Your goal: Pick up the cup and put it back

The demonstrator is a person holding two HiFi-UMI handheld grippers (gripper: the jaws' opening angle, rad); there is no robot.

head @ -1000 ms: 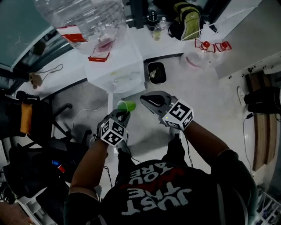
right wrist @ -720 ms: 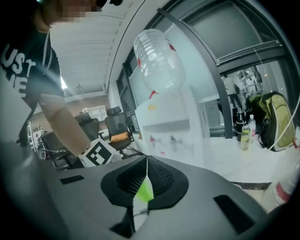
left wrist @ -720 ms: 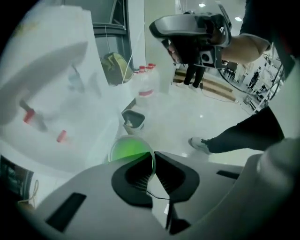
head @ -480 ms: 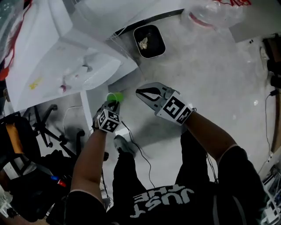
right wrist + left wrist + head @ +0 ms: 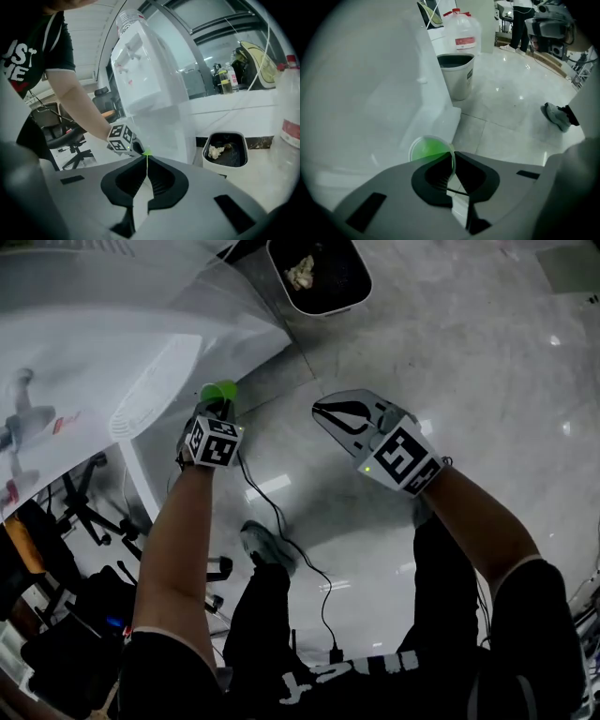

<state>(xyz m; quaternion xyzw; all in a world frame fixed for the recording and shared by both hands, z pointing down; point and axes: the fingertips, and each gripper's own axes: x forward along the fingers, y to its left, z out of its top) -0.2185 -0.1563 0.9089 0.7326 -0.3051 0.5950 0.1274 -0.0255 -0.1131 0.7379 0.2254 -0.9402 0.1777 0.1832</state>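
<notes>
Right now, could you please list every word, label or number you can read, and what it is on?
"UST" over "HE", cut by the picture's edge: black T-shirt, right gripper view.
Red label on the water jug: too blurred to read.
Small label on the waste bin: too small to read.

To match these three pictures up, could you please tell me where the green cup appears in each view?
Head view: green cup, upper left of centre.
Left gripper view: cup low in the picture, just left of the middle.
Right gripper view: only a small green sliver near the centre.
Shared landmark: the waste bin, seen in all three.
</notes>
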